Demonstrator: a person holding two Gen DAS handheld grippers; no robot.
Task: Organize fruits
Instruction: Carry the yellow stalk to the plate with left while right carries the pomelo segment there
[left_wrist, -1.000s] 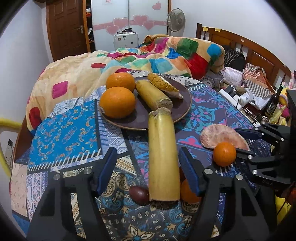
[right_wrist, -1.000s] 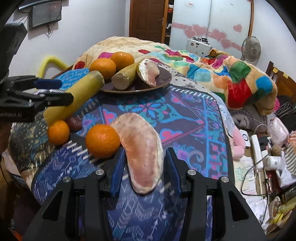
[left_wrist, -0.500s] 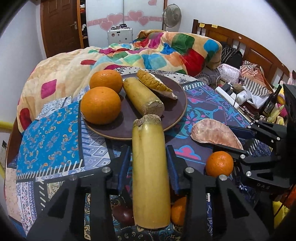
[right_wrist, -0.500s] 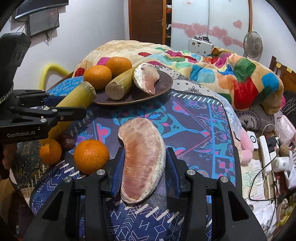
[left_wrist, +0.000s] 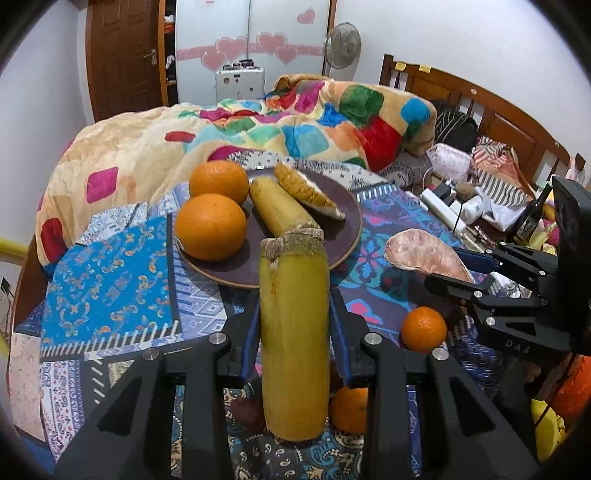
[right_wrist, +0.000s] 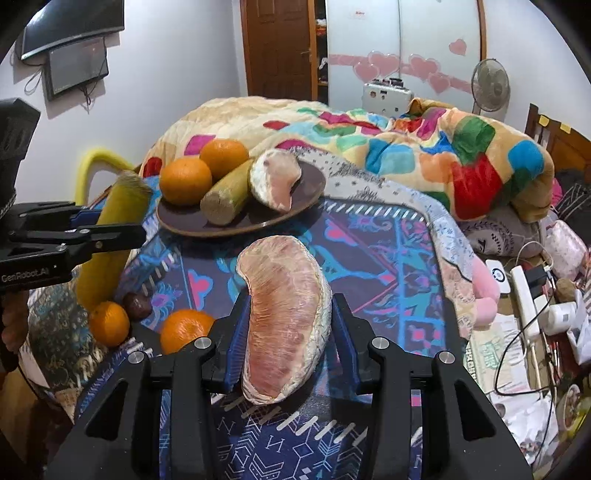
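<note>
My left gripper (left_wrist: 293, 338) is shut on a long yellow sugarcane piece (left_wrist: 293, 332) and holds it off the table, pointing at the brown plate (left_wrist: 343, 229). The plate carries two oranges (left_wrist: 210, 226), another cane piece (left_wrist: 279, 210) and a pomelo segment (left_wrist: 306, 190). My right gripper (right_wrist: 286, 332) is shut on a pink pomelo segment (right_wrist: 286, 317), lifted above the cloth. Two small tangerines (right_wrist: 184, 328) and a dark round fruit (right_wrist: 136, 304) lie on the patterned tablecloth between the grippers.
A bed with a colourful quilt (left_wrist: 295, 125) lies behind the table. A cluttered area with a power strip (right_wrist: 526, 295), cables and a bottle (left_wrist: 532, 218) lies to the right. A yellow chair back (right_wrist: 96, 158) stands at the left.
Both grippers have closed on their fruits and lifted them: the left on the sugarcane, the right on the pomelo segment. Both moved towards the plate.
</note>
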